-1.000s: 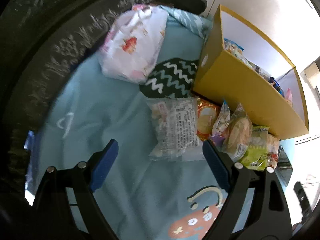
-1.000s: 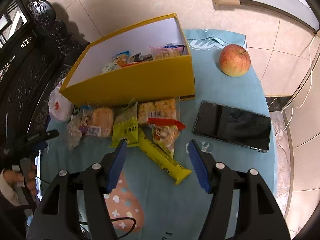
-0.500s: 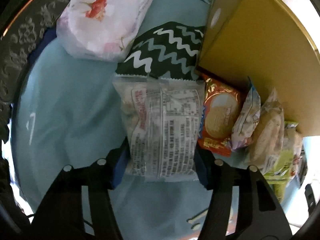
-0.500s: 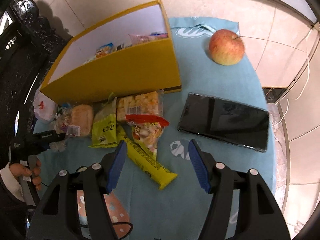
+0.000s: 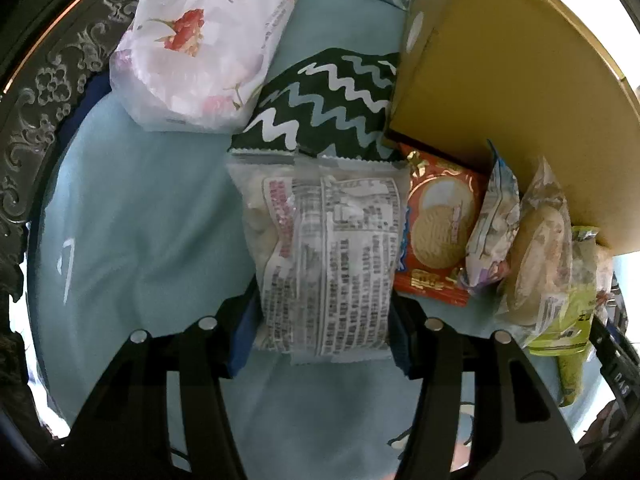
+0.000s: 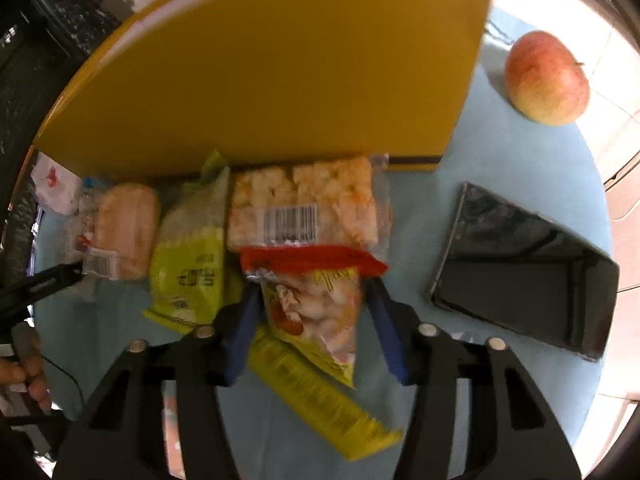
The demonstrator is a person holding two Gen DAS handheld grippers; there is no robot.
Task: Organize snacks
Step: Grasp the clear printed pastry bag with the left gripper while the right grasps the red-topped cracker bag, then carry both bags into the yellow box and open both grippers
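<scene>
Left gripper: jaws straddle the near end of the clear snack pack, blue pads flush against both of its side edges, so it is grasping the pack, which lies flat on the light-blue cloth label side up. Far end of the pack touches a black zigzag pouch; its right edge meets the red biscuit packet. Beyond that, in a row along the front wall of the yellow box: a small pale packet, a clear-wrapped bun and a green packet. A floral white bag sits at far left, just beside the zigzag pouch. Right gripper: jaws partly spread, one pad on each side of the red-topped snack bag, close to its edges, but cannot tell whether they actually clamp it; frame is motion-blurred. That bag overlaps a long yellow bar that runs under it toward the near right. Just past its red top lies a clear puffed-snack pack, touching the box's front wall; a green packet lies left of it, and then a bun. A dark tablet lies to the right on the cloth, apart from the snacks, and an apple sits beyond it near the box's right corner.
</scene>
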